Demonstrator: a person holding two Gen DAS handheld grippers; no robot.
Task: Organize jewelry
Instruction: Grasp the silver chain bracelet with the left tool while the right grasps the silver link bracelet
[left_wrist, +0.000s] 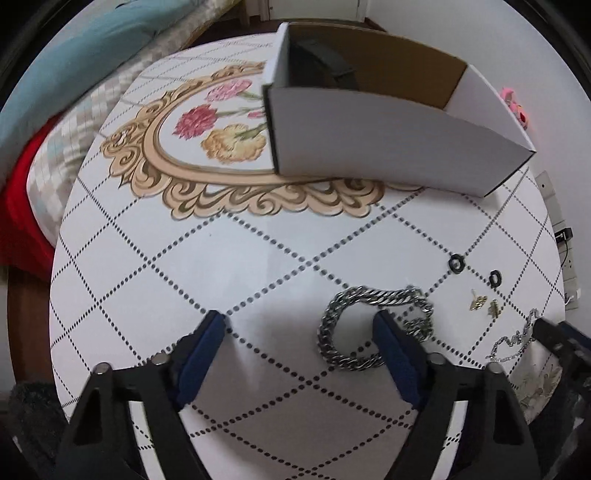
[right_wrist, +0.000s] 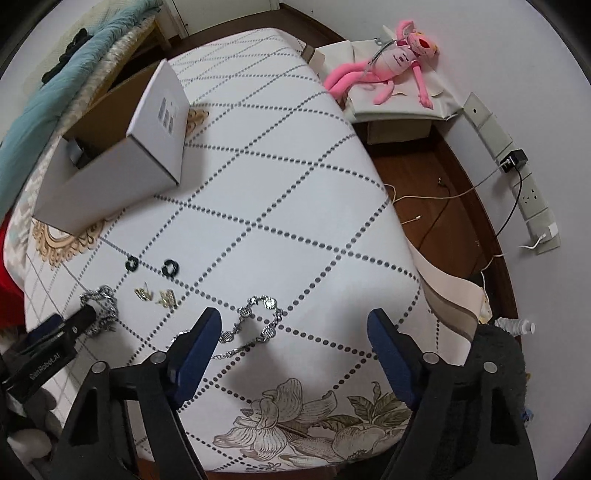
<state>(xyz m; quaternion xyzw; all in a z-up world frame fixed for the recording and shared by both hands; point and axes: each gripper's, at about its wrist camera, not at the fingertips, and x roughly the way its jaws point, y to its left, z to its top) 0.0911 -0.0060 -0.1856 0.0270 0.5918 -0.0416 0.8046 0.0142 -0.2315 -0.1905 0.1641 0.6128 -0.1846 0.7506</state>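
Left gripper (left_wrist: 301, 325) spread wide, low over table (left_wrist: 184, 258); its right finger sits inside loop of thick chain (left_wrist: 354, 328), nothing pinched. Right gripper (right_wrist: 293, 325) also spread, empty, thin bracelet (right_wrist: 255, 325) just beside its left finger. Box (left_wrist: 388, 147) stands well apart, further back. Black rings (left_wrist: 456, 264) and gold earrings (left_wrist: 485, 304) lie near chain.

Risk: closing now, finger inside loop probably drags chain, not grips it. Sliding chain may push earrings away.

You see a shiny metal chain (left_wrist: 373, 325) on the smooth, printed table cover (left_wrist: 258, 266); far off, a matt white cardboard box (left_wrist: 388, 144).
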